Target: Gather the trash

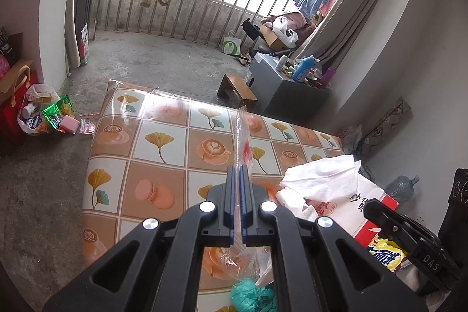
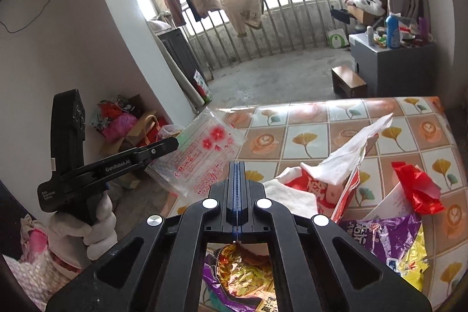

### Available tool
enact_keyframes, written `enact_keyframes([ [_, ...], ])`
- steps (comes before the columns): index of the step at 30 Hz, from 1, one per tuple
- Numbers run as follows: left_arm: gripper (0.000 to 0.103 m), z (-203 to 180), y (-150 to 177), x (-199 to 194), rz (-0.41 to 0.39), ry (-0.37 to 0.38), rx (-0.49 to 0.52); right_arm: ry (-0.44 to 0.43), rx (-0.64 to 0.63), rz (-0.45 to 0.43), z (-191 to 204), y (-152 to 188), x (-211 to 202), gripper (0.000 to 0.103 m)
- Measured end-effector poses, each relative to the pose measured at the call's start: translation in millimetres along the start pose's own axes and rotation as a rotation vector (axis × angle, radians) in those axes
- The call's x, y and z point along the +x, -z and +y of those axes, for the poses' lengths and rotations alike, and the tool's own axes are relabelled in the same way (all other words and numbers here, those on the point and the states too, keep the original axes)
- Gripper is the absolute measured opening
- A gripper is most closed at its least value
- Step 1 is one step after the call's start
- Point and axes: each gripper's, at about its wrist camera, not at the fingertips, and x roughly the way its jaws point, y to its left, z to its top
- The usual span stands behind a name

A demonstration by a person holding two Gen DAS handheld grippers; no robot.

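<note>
1. Left wrist view: the left tool (image 1: 239,170) is clamped on a clear plastic bag (image 1: 244,136) with red flower print. The bag is seen edge-on, running up past the fingertips and down behind them between the tool's arms.
2. Below the left tool lies the surface (image 1: 163,142), covered in an oilcloth with leaf, coffee-cup and macaron squares.
3. At the bottom edge a teal crumpled wrapper (image 1: 251,296) lies on the cloth. To the right sits a white tissue (image 1: 321,180) on top of a red-and-white paper bag (image 1: 362,206), with a yellow snack wrapper (image 1: 386,253) beside it.
4. The right tool shows only as a black body at the right edge, its tip hidden.
5. On the floor at left, a trash bag (image 1: 35,113) holds green and blue wrappers; a pink block lies just beside it.
6. Right wrist view: the right tool (image 2: 237,168) has its jaws pressed together with nothing visible between them.
7. The left tool (image 2: 172,144), held by a white-gloved hand (image 2: 87,227), grips the clear plastic bag (image 2: 199,154) by its upper left edge; the bag hangs flat-on above the surface's near corner.
8. On the surface (image 2: 321,136): the white tissue (image 2: 351,148), a red crumpled wrapper (image 2: 415,189), a purple snack bag (image 2: 380,236) and gold foil (image 2: 239,271) under the right tool.
</note>
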Motion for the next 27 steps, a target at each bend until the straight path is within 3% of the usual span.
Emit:
enact_keyframes([
  [4,0.002,-4,-8,-13,-0.038,-0.003,-0.001,-0.041,0.007,-0.126,-2,-12,-34,0.0],
  [11,0.002,-32,-27,-48,-0.143,0.047,0.029,-0.215,0.114,-0.349,-47,-28,-122,0.0],
  [16,0.002,-65,-31,-70,-0.206,0.104,0.077,-0.172,0.19,-0.442,-85,-20,-176,0.0],
  [22,0.002,-126,-22,-74,-0.199,0.214,0.169,-0.054,0.287,-0.506,-126,9,-218,0.0],
  [25,0.003,-160,-15,-71,-0.211,0.247,0.234,-0.032,0.339,-0.498,-138,20,-228,0.0],
  [27,0.003,-175,-12,-70,-0.23,0.246,0.259,-0.043,0.332,-0.447,-135,24,-222,0.0],
])
